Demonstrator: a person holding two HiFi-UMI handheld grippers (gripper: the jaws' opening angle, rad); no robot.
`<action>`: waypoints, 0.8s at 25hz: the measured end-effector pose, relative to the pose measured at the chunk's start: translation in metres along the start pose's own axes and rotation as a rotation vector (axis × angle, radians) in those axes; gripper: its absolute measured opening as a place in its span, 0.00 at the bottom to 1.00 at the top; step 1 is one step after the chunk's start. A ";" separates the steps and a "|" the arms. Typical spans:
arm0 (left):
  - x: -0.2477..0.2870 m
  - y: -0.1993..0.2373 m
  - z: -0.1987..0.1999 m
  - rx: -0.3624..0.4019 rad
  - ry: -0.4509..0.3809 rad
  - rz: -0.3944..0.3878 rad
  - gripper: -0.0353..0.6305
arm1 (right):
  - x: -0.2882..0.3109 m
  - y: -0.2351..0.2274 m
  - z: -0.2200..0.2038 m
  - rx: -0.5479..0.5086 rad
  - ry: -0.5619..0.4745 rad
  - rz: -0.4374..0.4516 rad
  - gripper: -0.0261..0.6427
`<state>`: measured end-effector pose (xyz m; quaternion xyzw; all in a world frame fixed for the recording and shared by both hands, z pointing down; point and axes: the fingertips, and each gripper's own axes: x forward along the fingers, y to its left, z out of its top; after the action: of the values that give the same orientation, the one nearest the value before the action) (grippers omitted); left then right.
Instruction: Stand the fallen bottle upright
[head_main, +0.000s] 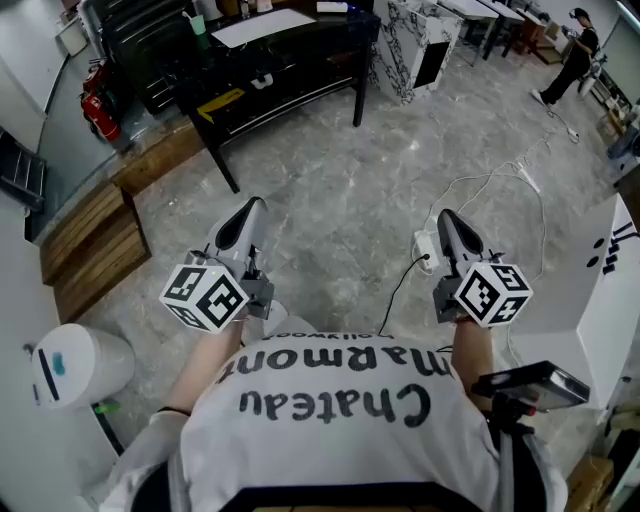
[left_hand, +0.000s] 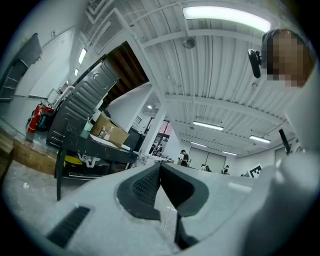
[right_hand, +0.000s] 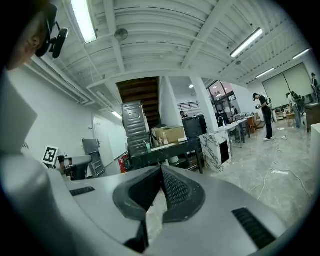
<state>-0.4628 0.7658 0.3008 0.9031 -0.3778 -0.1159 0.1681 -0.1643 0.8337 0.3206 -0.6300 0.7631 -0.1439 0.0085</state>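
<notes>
No fallen bottle shows in any view. In the head view both grippers are held out level over the grey stone floor, far from the black table (head_main: 285, 62). A pale green bottle (head_main: 198, 24) stands upright on that table's left end. My left gripper (head_main: 252, 212) is shut with nothing between its tips, which meet in the left gripper view (left_hand: 160, 165). My right gripper (head_main: 446, 220) is shut too and holds nothing. Its dark ribbed pads (right_hand: 172, 189) touch at the tip in the right gripper view.
Wooden steps (head_main: 92, 245) and red fire extinguishers (head_main: 100, 105) lie at the left. A marble-patterned cabinet (head_main: 415, 42) stands beyond the table. A white power strip (head_main: 426, 246) with cables lies on the floor. A white counter (head_main: 603, 292) is at the right, and a person (head_main: 572, 56) stands far off.
</notes>
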 end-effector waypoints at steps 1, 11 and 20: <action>0.000 0.000 -0.002 -0.008 -0.002 0.008 0.08 | -0.002 -0.005 -0.001 0.012 -0.002 -0.003 0.06; 0.028 0.010 -0.001 -0.008 -0.028 -0.021 0.08 | 0.029 -0.032 -0.014 0.136 0.025 -0.008 0.06; 0.141 0.055 -0.004 -0.030 0.041 -0.072 0.08 | 0.098 -0.082 0.016 0.134 0.016 -0.090 0.06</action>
<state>-0.3999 0.6284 0.3150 0.9156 -0.3398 -0.1093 0.1852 -0.1027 0.7222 0.3404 -0.6604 0.7229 -0.1998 0.0379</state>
